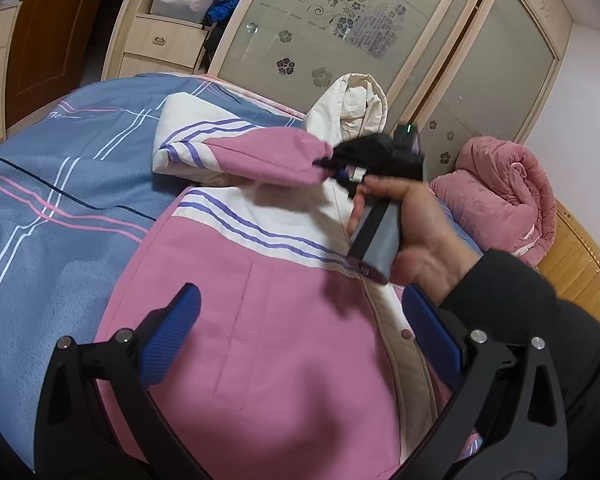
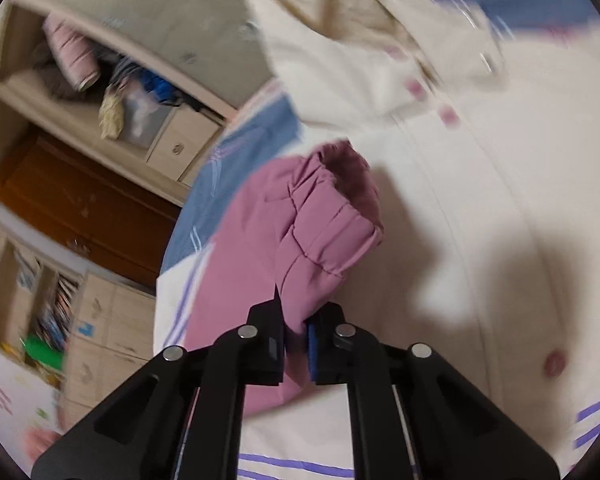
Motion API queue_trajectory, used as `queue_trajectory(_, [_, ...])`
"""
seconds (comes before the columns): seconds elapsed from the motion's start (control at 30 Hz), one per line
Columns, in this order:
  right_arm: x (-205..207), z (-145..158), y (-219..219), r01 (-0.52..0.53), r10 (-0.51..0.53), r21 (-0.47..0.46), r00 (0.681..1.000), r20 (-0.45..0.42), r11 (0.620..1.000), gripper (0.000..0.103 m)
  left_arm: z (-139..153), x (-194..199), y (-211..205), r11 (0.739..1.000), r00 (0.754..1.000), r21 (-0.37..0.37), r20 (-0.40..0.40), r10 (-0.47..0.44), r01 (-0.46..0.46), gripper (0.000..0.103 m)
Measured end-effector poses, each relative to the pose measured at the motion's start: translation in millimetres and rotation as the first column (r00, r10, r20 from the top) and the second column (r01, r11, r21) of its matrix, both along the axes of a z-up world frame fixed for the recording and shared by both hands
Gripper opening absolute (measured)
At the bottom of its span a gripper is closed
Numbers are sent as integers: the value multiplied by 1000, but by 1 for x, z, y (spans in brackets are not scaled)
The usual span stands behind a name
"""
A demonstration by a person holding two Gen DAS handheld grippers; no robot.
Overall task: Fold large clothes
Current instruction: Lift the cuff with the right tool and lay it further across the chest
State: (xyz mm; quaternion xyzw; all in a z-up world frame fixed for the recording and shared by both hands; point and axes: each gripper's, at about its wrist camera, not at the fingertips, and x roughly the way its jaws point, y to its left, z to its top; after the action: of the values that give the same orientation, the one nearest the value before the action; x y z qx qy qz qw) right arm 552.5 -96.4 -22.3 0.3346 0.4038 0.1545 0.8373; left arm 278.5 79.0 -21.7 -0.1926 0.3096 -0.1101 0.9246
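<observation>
A pink and cream jacket with purple stripes lies front-up on the blue bed cover, its cream hood toward the wardrobe. My left gripper hovers open over the jacket's pink front, with nothing between its blue pads. My right gripper, held by a hand, is shut on the cuff end of the pink sleeve, which is lifted across the jacket's chest. In the right wrist view the pink sleeve is pinched between the right gripper fingers.
A rolled pink quilt lies at the bed's right end beside a wooden board. Behind the bed stand a wardrobe with frosted sliding doors, drawers and a brown door. A dark sleeve crosses at lower right.
</observation>
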Motion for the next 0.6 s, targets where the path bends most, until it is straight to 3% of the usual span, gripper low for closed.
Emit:
queue_trajectory(0.23, [2, 105, 3, -34, 71, -154, 967, 246, 987, 8, -2, 0, -3, 1000, 1000, 0, -6, -6, 6, 101])
queue_trajectory(0.4, [-3, 166, -36, 33, 37, -180, 928, 371, 983, 8, -3, 0, -11, 999, 1000, 13, -9, -30, 30, 101])
queue_trajectory(0.5, [-11, 173, -72, 88, -6, -192, 921, 391, 978, 8, -4, 1, -15, 999, 999, 16, -16, -43, 43, 101])
queue_trajectory(0.6, [-18, 159, -107, 138, -52, -212, 928, 369, 967, 8, -4, 0, -19, 998, 998, 19, -18, -59, 59, 101])
